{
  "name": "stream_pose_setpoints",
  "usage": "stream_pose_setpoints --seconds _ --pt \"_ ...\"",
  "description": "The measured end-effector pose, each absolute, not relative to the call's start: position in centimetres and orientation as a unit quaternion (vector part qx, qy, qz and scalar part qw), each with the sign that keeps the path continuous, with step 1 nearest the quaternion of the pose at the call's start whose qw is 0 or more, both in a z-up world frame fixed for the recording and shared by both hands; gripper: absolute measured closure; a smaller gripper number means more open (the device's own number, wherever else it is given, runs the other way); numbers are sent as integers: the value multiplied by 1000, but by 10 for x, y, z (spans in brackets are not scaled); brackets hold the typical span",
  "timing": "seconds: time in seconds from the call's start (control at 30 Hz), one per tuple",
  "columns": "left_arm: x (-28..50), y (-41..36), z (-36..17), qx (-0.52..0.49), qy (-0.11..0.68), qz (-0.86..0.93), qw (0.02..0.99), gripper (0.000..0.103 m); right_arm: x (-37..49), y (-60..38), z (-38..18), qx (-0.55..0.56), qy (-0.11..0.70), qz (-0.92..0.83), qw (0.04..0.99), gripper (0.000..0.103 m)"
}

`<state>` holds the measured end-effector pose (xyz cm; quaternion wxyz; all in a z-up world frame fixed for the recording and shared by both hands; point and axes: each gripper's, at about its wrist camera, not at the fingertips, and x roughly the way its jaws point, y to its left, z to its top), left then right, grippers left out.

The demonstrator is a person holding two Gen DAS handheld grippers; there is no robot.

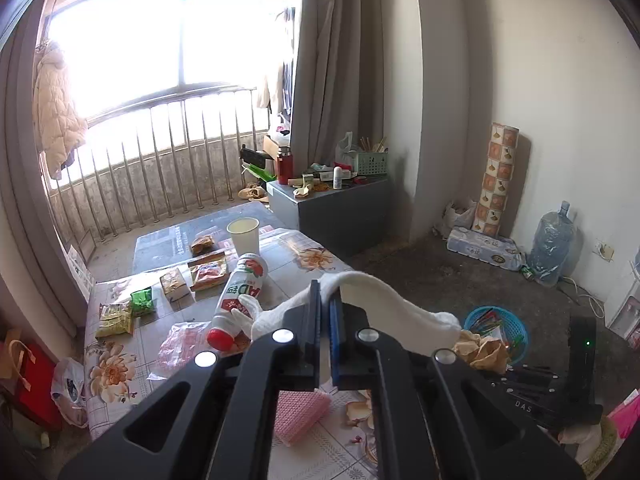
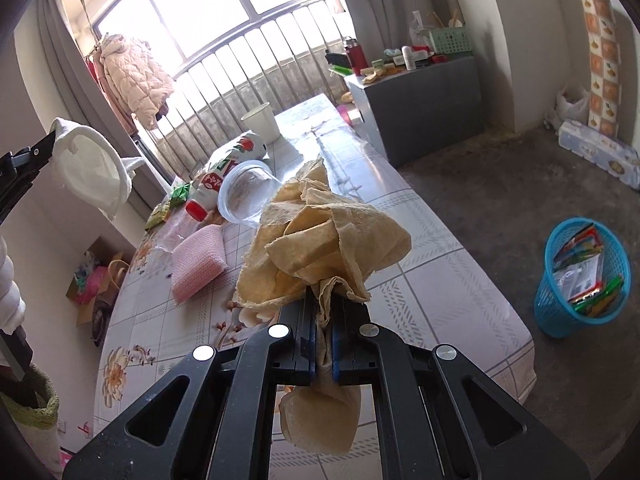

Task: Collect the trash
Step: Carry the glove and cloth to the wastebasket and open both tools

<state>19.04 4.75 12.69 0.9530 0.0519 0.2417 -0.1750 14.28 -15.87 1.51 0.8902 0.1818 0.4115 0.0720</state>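
Overhead, my left tool clenched a white cloth and my right tool clenched a crumpled brown paper, both above the surface. On the bottle I read "AD" among other characters I could not make out. Beyond the surface's right edge lay open floor and a blue basket holding wrappers.

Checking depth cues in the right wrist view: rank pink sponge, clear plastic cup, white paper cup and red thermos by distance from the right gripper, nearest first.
From the right gripper, shut on brown paper:
1. Pink sponge, on the table, left.
2. Clear plastic cup, lying on its side, further up the table.
3. White paper cup, upright at the table's far end.
4. Red thermos, on the grey cabinet beyond the table.
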Motion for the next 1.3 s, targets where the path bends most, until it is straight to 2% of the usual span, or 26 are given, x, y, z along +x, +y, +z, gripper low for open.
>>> stream_pose_setpoints --seconds 0.33,0.67,0.83,1.03,1.3 --pt "189 -36 134 43 257 -277 925 100 118 -199 33 225 374 43 899 99" --pt "221 -201 104 70 329 -395 855 100 85 -315 23 281 339 -93 893 99" --pt "254 -296 61 99 388 -414 818 99 76 -383 -5 309 346 -163 871 99" --pt "299 -391 -21 145 471 -405 770 99 97 -449 -54 353 380 -198 832 99" --pt "350 -471 -128 133 561 -375 726 99 108 -506 -85 398 384 -228 802 99"
